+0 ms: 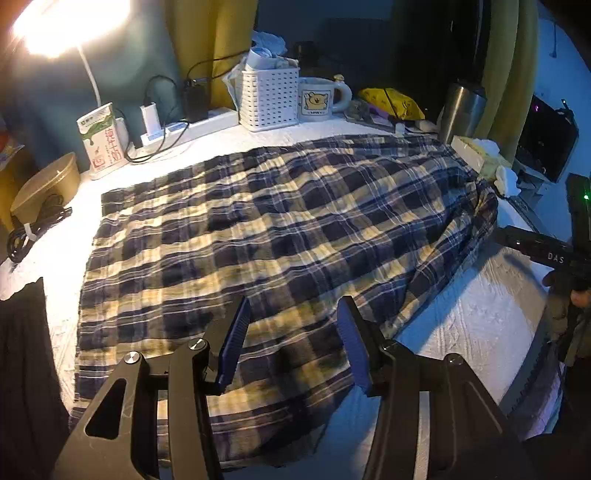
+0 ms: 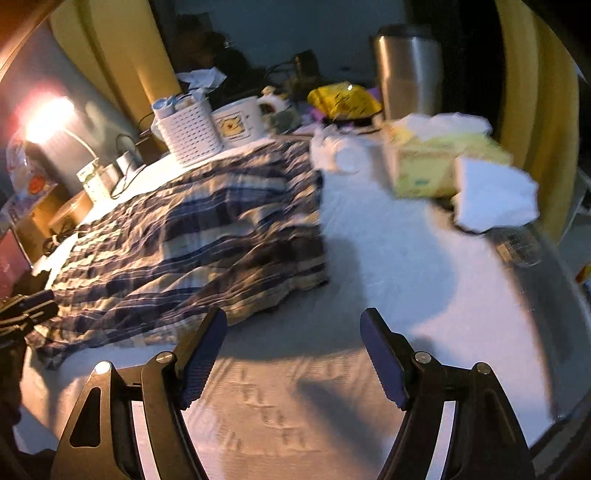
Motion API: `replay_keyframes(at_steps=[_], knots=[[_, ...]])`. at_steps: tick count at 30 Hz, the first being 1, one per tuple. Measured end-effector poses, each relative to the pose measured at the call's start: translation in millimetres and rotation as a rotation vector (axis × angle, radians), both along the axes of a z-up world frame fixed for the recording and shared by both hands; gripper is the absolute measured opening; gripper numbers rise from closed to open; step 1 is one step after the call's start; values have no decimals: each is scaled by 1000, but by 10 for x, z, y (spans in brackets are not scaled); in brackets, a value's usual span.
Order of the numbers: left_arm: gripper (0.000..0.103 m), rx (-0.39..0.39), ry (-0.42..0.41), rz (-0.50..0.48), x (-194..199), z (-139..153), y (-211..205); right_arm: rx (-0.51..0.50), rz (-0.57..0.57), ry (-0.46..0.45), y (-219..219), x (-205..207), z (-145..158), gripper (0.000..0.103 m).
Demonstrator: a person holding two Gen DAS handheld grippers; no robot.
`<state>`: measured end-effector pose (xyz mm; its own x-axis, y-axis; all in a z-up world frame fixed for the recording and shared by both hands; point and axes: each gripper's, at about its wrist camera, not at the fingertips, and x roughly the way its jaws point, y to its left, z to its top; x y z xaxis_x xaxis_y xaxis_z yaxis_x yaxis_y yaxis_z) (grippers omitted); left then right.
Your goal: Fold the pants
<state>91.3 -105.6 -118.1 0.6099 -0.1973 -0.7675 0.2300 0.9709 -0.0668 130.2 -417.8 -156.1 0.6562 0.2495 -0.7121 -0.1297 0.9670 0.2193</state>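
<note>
The navy and cream plaid pants (image 1: pixel 280 229) lie spread and wrinkled across the white quilted table cover (image 1: pixel 480 332). My left gripper (image 1: pixel 293 332) is open and empty, hovering just above the near part of the pants. My right gripper (image 2: pixel 293 343) is open and empty over bare cover, to the right of the pants (image 2: pixel 192 243) and near their lower right edge. The right gripper also shows at the right edge of the left wrist view (image 1: pixel 546 254). The right wrist view is motion-blurred.
Along the back stand a white slotted basket (image 1: pixel 269 98), a bear mug (image 1: pixel 319 98), a steel tumbler (image 1: pixel 463 110), a yellow bag (image 1: pixel 391 101), a power strip (image 1: pixel 173 131), a carton (image 1: pixel 101 136) and a lit lamp (image 1: pixel 62 22). A yellow tissue box (image 2: pixel 436 162) and crumpled tissues (image 2: pixel 495 195) sit at right.
</note>
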Motion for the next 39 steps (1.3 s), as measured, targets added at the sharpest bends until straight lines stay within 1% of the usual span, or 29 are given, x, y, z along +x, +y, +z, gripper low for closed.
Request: replay_keyframes(at_steps=[2, 4, 8, 16, 19, 22, 25, 28, 30, 34, 39], knots=[[49, 7, 11, 1, 5, -23, -32, 28, 6, -3, 34, 41, -17, 81], [49, 11, 21, 9, 10, -50, -39, 85, 26, 5, 51, 109, -15, 81], [49, 11, 34, 36, 28, -84, 9, 154, 40, 15, 87, 240, -10, 81], [49, 8, 16, 127, 78, -34, 353, 273, 21, 28, 0, 455, -22, 81], [49, 5, 16, 146, 79, -35, 452, 329, -12, 33, -38, 568, -34, 81], [49, -14, 20, 141, 24, -42, 486, 332, -36, 29, -1, 674, -35, 80], [49, -35, 37, 112, -73, -92, 429, 305, -62, 47, 59, 799, -59, 46], [49, -51, 73, 109, -139, -211, 385, 320, -57, 54, 63, 855, -75, 36], [49, -70, 101, 120, -172, -291, 395, 308, -60, 54, 66, 841, -73, 34], [50, -82, 86, 109, -264, -310, 411, 278, -76, 39, 15, 780, -27, 31], [50, -69, 83, 78, -378, -313, 455, 246, -102, 14, -101, 708, 65, 31]])
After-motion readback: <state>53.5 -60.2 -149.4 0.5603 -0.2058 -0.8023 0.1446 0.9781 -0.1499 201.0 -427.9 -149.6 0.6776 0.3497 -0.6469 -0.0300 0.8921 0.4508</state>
